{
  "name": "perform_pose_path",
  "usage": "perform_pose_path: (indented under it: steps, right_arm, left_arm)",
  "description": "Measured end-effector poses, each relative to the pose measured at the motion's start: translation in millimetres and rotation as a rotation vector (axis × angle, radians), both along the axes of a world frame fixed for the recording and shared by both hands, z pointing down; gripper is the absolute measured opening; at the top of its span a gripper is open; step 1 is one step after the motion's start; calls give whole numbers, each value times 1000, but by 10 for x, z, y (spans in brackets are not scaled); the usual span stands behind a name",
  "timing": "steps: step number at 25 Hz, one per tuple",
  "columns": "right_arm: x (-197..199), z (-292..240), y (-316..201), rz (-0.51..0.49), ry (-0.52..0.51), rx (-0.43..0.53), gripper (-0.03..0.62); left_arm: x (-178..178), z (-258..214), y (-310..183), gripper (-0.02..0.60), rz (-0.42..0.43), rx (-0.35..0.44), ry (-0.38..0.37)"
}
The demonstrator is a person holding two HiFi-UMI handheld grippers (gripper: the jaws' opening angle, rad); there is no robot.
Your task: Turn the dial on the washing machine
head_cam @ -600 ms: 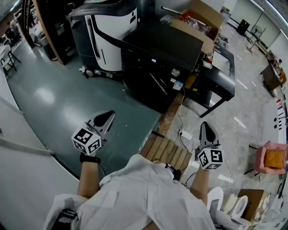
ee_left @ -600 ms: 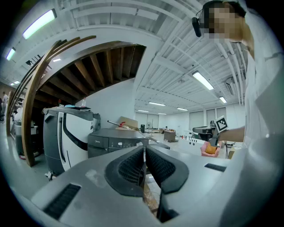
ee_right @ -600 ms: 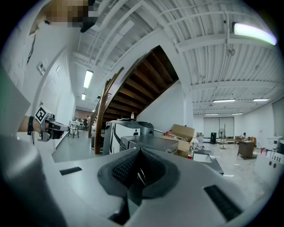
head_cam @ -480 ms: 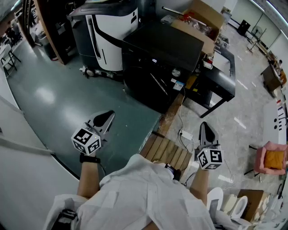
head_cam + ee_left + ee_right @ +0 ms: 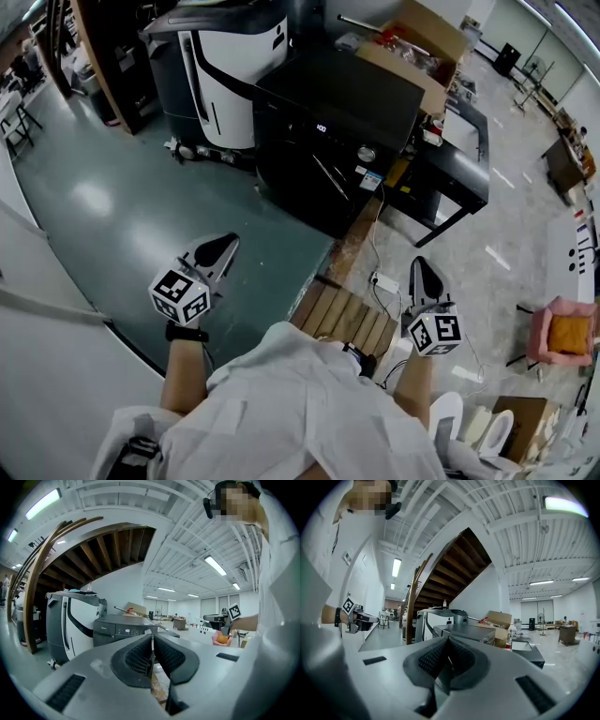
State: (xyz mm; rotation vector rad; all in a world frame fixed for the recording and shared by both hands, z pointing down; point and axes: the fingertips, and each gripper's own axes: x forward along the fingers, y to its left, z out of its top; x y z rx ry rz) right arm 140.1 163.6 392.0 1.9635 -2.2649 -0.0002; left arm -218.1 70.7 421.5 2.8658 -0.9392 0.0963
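Dial (image 5: 367,152) on the black washing machine (image 5: 309,178) sits untouched, a small silvery knob near the right end of the upper front panel, well apart from both grippers.

Nearest the camera, a person in a white shirt (image 5: 309,412) holds a gripper in each hand. The left gripper (image 5: 221,247) hovers over the green floor (image 5: 112,206). Its own view shows its fingers (image 5: 138,656) pressed together with nothing between them. The right gripper (image 5: 425,270) hangs above pale floor beside a slatted wooden pallet (image 5: 352,319). Its fingers (image 5: 429,660) are likewise closed on nothing.

Just past the pallet, a white power strip (image 5: 384,279) lies on the floor with a cable running up toward the machine. Both grippers point toward the washer, whose lit display (image 5: 321,127) shows left of the dial.

Behind the washer stand a large white-and-black machine (image 5: 220,66) and an open cardboard box (image 5: 417,37). A low black bench (image 5: 464,164) sits to the washer's right.

The knob looks rigid and smooth, so it is likely to slip under a light pinch. It probably turns about a fixed axis in clicks. The heavy cabinet should not shift. The best hold appears to be across the rim, one finger on each opposite edge, squared to the panel. Either gripper would first have to close the distance and spread its fingers.
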Motion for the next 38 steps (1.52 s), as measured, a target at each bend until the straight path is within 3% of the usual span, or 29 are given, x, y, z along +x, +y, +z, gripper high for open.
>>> perform_pose_path:
  steps: [22,30,38]
  right_arm:
    - [-192,353,-251,-108,22,-132,3]
    - [138,403,-684,-100,58,-132,3]
    - [616,405,-1293,-139,52,-138,3]
  left_arm:
    - [55,153,-131,17,3,-47,4]
    - [370,204,-514,17,-7,-60,-5]
    - [1027,148,-1091,17,6,-59,-26]
